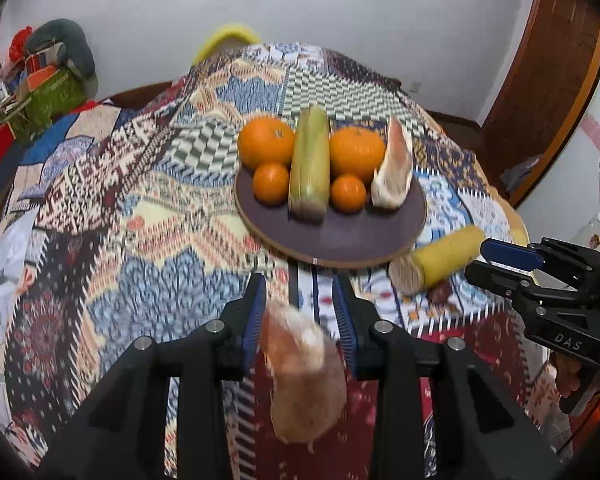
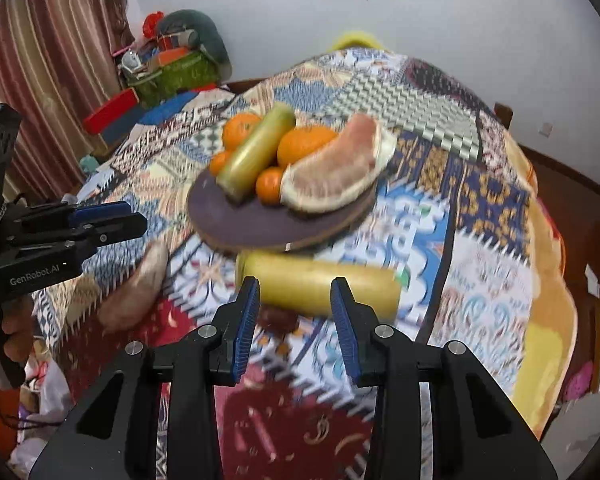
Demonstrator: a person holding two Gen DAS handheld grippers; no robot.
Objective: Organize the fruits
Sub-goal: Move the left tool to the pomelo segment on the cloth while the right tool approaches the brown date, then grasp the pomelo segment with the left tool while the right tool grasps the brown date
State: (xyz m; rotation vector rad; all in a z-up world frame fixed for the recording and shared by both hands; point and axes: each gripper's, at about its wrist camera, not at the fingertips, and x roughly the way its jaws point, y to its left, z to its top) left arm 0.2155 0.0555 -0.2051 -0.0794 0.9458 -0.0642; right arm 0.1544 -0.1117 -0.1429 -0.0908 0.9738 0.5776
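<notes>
1. Dark purple plate (image 1: 332, 240) with a wooden rim sits on the bench, which is covered in a patchwork cloth (image 1: 140, 240). We count six things on the plate:
   - two big oranges (image 1: 266, 142) at the back
   - two small oranges (image 1: 271, 183) in front of them
   - one greenish stalk piece (image 1: 309, 168) lying down the middle
   - one pomelo wedge (image 1: 392, 172) on the right edge
2. Three things are off the plate:
   - One yellow stalk piece (image 2: 320, 284) lies on the cloth just beside the near rim.
   - A small dark red bit (image 2: 278, 316) is right against it. It's too blurry for us to say what it is.
   - A second pomelo wedge (image 2: 136, 292) lies on the cloth to the left of both.
3. Left tool (image 1: 296, 280) tilts down at the bench, right over that second wedge. In its own view the wedge shows between the fingers, but the right view shows it lying on the cloth under the tips. So we'd say the jaws are only slightly apart and hold nothing.
4. Right tool (image 2: 294, 280) tilts down the same way, alongside the left one, with its tips just short of the yellow stalk piece. There's a narrow gap and nothing in it.
5. A hand (image 2: 16, 332) is wrapped around the left tool's handle at the edge of the right view.
</notes>
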